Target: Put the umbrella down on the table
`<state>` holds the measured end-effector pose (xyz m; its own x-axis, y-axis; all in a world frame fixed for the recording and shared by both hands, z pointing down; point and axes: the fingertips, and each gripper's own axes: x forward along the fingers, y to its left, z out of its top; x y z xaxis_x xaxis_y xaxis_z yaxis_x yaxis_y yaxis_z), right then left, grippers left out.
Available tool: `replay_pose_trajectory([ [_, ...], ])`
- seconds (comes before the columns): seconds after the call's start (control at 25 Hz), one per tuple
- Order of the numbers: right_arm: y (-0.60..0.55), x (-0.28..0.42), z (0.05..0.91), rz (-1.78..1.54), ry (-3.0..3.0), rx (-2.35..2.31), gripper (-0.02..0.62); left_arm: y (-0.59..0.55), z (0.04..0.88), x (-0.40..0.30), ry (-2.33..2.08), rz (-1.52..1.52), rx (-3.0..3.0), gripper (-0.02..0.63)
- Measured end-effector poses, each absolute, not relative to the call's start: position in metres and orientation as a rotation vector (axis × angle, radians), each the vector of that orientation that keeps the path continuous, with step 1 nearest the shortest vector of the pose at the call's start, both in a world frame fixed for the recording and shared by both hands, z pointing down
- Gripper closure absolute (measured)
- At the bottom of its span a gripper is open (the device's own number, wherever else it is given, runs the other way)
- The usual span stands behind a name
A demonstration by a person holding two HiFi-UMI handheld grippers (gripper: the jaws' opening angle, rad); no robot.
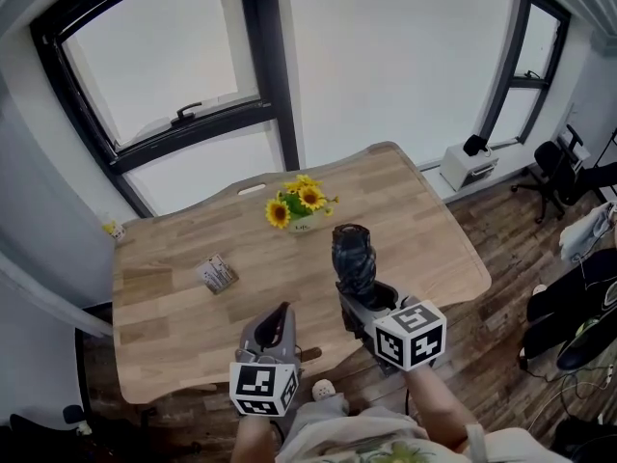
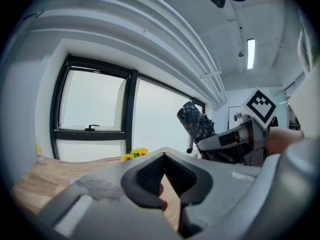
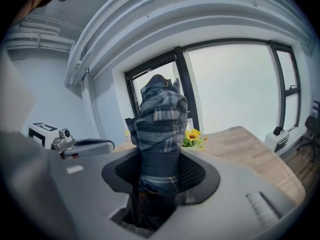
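Note:
A folded plaid umbrella [image 1: 354, 257] stands upright out of my right gripper [image 1: 359, 292], above the near right part of the wooden table [image 1: 174, 307]. In the right gripper view the pads press on both sides of the umbrella [image 3: 160, 119], so my right gripper [image 3: 160, 164] is shut on it. My left gripper [image 1: 280, 316] hovers beside it at the table's near edge. Its tips [image 2: 163, 156] meet with nothing between them. The left gripper view shows the umbrella [image 2: 196, 124] held up at the right.
A small vase of sunflowers [image 1: 299, 201] stands mid-table, just beyond the umbrella. A small printed pack [image 1: 218, 274] lies on the table's left part. Large windows rise behind the table. A white box [image 1: 469, 162] and an office chair [image 1: 554, 167] stand on the floor at the right.

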<state>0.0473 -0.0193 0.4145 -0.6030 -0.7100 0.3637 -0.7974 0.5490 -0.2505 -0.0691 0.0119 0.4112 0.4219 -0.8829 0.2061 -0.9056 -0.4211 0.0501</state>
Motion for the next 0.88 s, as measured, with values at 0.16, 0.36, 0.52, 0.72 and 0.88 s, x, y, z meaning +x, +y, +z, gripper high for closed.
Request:
replay_pose_trajectory([
  [0.16,-0.027,0.039,0.42,0.593,-2.547,1.308,0.405,0.001,0.413,-0.079,-1.559,0.221,2.542,0.604],
  [0.36,-0.034,0.028,0.426,0.604,-2.523,1.319,0.405,-0.01,0.417,-0.088,-1.529,0.211,2.551,0.604],
  [0.52,-0.04,0.023,0.431,0.618,-2.506,1.325,0.405,-0.018,0.423,-0.091,-1.505,0.215,2.552,0.604],
  [0.72,-0.053,0.02,0.432,0.626,-2.493,1.312,0.405,-0.033,0.427,-0.094,-1.497,0.218,2.533,0.604],
  [0.88,-0.066,0.018,0.433,0.624,-2.487,1.298,0.405,-0.047,0.426,-0.098,-1.514,0.207,2.525,0.604],
])
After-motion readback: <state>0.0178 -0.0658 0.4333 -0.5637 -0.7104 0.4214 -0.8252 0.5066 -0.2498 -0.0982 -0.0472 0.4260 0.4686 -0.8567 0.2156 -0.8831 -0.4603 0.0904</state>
